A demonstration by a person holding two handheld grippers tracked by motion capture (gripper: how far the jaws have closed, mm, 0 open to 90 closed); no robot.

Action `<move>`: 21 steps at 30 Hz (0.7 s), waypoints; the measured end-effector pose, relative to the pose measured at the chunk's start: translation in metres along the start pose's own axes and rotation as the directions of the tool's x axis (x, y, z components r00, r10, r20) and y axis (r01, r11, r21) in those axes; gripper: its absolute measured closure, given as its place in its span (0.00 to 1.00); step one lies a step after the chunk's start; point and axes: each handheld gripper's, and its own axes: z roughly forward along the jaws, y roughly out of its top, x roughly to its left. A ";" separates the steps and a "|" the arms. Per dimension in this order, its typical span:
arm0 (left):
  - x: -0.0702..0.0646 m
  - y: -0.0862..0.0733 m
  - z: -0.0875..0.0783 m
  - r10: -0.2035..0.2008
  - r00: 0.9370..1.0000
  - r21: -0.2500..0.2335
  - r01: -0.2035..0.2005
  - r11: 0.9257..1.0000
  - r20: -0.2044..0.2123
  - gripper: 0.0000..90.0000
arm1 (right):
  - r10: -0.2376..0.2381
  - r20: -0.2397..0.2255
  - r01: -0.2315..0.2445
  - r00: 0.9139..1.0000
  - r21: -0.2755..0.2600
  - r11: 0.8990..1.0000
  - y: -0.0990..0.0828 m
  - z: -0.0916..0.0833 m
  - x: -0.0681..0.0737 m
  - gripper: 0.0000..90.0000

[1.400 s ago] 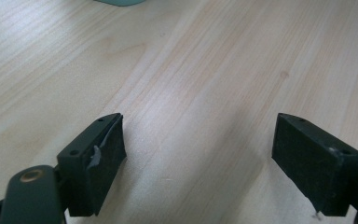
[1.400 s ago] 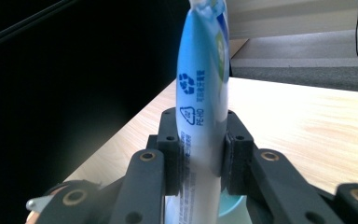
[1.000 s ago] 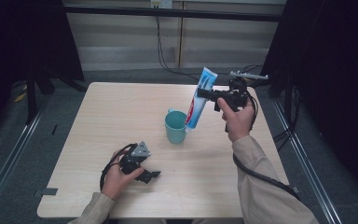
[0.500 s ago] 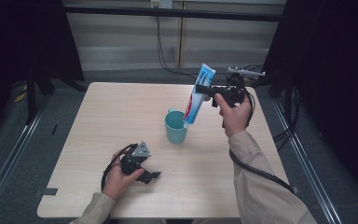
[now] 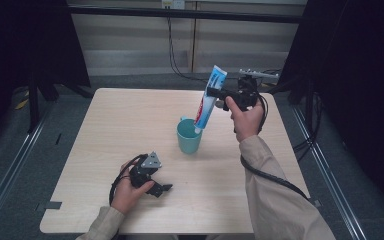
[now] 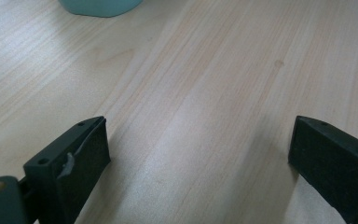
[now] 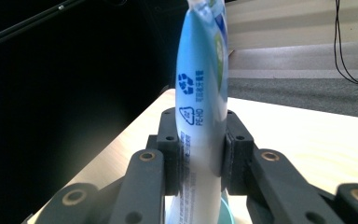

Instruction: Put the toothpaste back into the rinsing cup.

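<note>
a pale wooden table point(image 5: 130, 125) sits in a dark room, with black curtains at the sides and a grey wall at the top of the frame.

the right gripper point(image 5: 214, 93), a bit right of the middle in the high view, is clenched on a blue and white toothpaste tube point(image 5: 207, 102). in the right gripper view the two black jaws squeeze the tube point(image 7: 203, 121) flat from both sides. it is gripped around its middle, so it does not slip. the tube hangs tilted, flat end up and cap end down. the cap end is right at the mouth of a teal cup point(image 5: 188, 136) in the middle of the table. it looks like the tube is meant to go into the cup, cap first.

the left gripper point(image 5: 162, 189) rests on the table at the lower left, in the person's hand. its jaws are wide apart with nothing between them, just bare wood. it seems to be waiting. the cup point(image 6: 100, 5) peeks in at the top of its view.
</note>
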 end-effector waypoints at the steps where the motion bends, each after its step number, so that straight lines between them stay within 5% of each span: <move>1: 0.000 0.000 0.000 0.000 1.000 0.000 0.000 1.000 0.000 0.05 | -0.002 -0.001 0.002 1.000 -0.001 1.000 0.000 0.001 0.000 0.82; 21: 0.000 0.000 0.000 0.001 1.000 0.000 -0.001 1.000 0.001 0.05 | -0.002 0.016 0.001 1.000 0.008 1.000 -0.009 0.022 -0.003 0.82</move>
